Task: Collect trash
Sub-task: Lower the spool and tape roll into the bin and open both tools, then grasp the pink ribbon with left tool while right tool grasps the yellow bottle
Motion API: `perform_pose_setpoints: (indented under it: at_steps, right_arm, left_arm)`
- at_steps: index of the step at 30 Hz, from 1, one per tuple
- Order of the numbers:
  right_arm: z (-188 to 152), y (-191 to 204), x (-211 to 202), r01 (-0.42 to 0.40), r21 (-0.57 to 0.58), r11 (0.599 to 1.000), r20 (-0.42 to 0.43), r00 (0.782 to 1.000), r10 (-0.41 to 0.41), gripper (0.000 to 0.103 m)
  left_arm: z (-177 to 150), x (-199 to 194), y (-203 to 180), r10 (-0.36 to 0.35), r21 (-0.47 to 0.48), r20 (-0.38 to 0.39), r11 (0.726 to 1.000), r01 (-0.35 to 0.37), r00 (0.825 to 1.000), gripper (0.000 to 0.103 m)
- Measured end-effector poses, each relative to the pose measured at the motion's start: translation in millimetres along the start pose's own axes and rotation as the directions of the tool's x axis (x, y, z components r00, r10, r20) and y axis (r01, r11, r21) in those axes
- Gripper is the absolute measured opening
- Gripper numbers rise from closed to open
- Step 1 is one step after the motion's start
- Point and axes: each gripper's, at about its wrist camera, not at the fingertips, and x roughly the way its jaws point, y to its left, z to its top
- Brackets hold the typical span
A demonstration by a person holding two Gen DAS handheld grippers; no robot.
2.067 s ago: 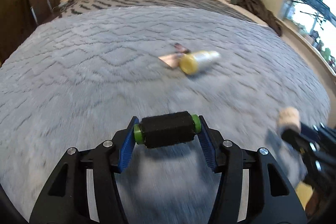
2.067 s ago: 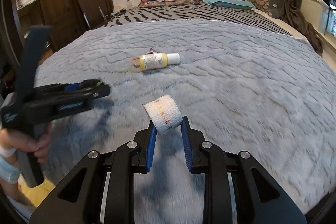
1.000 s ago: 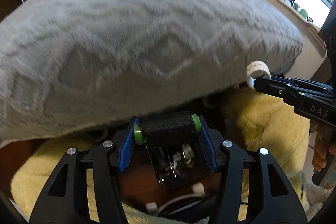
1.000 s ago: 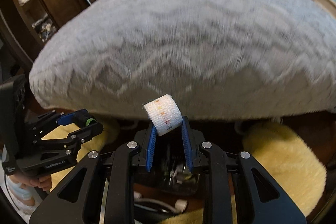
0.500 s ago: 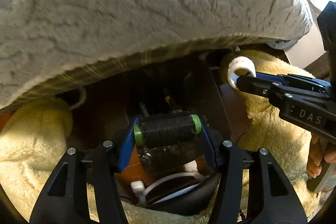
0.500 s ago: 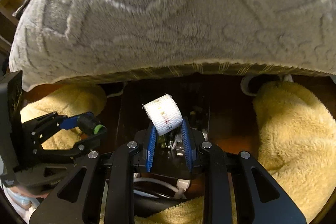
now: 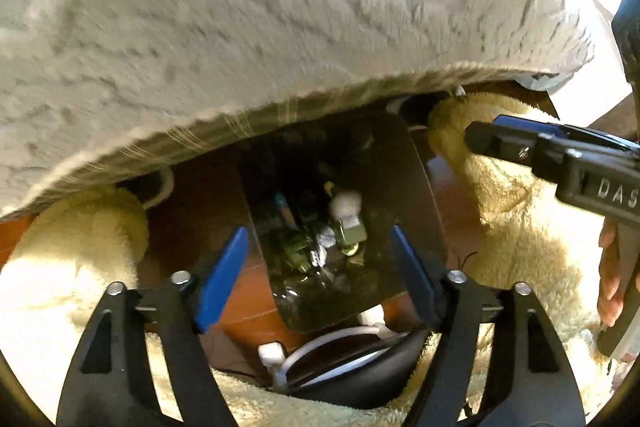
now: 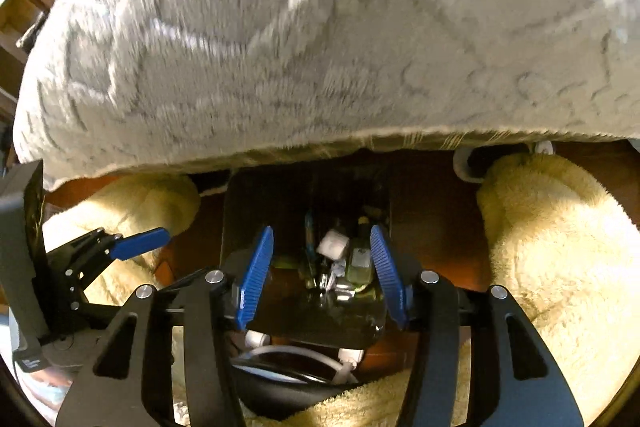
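Observation:
A dark see-through bin [image 7: 416,187] [image 8: 240,211] stands on the floor under the bed's edge, with mixed trash in it. My left gripper [image 7: 318,267] hangs over it, jaws opening, nothing between the blue pads. My right gripper [image 8: 322,267] is over the same bin, jaws also opening and empty. The white bandage roll [image 8: 332,245] [image 7: 346,203] lies among the trash inside. I cannot make out the black roll with green ends in the dark heap. The right gripper [image 7: 476,137] reaches in from the right in the left wrist view; the left gripper [image 8: 132,243] shows at the left of the right wrist view.
The grey plush blanket [image 7: 280,27] overhangs the bin's far side. Fluffy yellow rugs [image 7: 520,227] [image 8: 560,247] lie on both sides on the wooden floor. A white cable and a black object [image 7: 340,367] sit at the bin's near side. A person's hand [image 7: 608,291] holds the right gripper.
Both grippers sank toward the bin and opened. The black roll has left the left jaws and the white roll has left the right jaws; the white roll now lies in the bin.

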Motion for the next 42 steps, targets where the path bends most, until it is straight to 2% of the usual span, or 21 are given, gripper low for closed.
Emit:
perform_pose_setpoints:
  at_steps: [1, 4, 7, 10, 17, 19, 22, 25, 29, 35, 37, 39, 42]
  right_arm:
    - [2, -1, -5, 0.007, -0.001, 1.0, 0.018, 1.0, -0.007, 0.057]
    - [11, 1, -36, 0.038, -0.005, 0.999, 0.115, 0.993, -0.037, 0.077]
    - [23, 3, -70, 0.065, -0.006, 0.998, 0.225, 0.972, -0.061, 0.088]
    - [41, 3, -97, 0.075, -0.013, 0.997, 0.313, 0.947, -0.067, 0.092]
    - [99, 22, -122, 0.103, -0.072, 0.992, 0.418, 0.906, -0.064, 0.098]
    - [119, 23, -116, 0.102, -0.079, 0.992, 0.425, 0.903, -0.059, 0.099]
    - [159, 27, -106, 0.055, -0.081, 0.995, 0.415, 0.91, -0.017, 0.099]
    - [201, 35, -91, 0.061, -0.082, 0.995, 0.411, 0.911, -0.022, 0.099]
    - [259, 54, -68, 0.009, -0.098, 0.995, 0.377, 0.926, 0.029, 0.099]
    - [305, 81, -26, 0.01, -0.168, 0.986, 0.345, 0.937, 0.049, 0.099]
    - [314, 81, -18, -0.004, -0.152, 0.988, 0.325, 0.944, 0.054, 0.099]
    - [327, 79, -12, -0.059, -0.125, 0.99, 0.302, 0.949, 0.095, 0.099]
    - [338, 83, -6, -0.047, -0.13, 0.99, 0.291, 0.953, 0.083, 0.099]
  left_arm:
    - [1, -10, 1, 0.01, 0.001, 0.024, 1.0, -0.01, 1.0, 0.079]
    - [4, -40, 2, 0.025, 0.009, 0.088, 1.0, -0.026, 0.996, 0.082]
    - [16, -80, 8, 0.03, 0.008, 0.189, 0.999, -0.032, 0.981, 0.084]
    - [28, -111, 17, 0.06, -0.009, 0.275, 0.998, -0.06, 0.96, 0.085]
    - [84, -153, 34, 0.135, -0.046, 0.391, 0.991, -0.127, 0.91, 0.085]
    - [102, -156, 42, 0.151, -0.067, 0.404, 0.989, -0.135, 0.902, 0.085]
    - [132, -151, 54, 0.163, -0.098, 0.398, 0.986, -0.135, 0.903, 0.085]
    - [166, -147, 65, 0.186, -0.111, 0.394, 0.982, -0.155, 0.9, 0.085]
    - [196, -143, 77, 0.206, -0.109, 0.391, 0.978, -0.177, 0.897, 0.085]
    - [229, -128, 92, 0.209, -0.11, 0.372, 0.977, -0.181, 0.904, 0.085]
    - [236, -123, 94, 0.212, -0.108, 0.366, 0.977, -0.185, 0.906, 0.085]
    - [241, -121, 95, 0.217, -0.103, 0.366, 0.976, -0.192, 0.905, 0.085]
    - [249, -118, 96, 0.222, -0.098, 0.37, 0.975, -0.2, 0.902, 0.085]
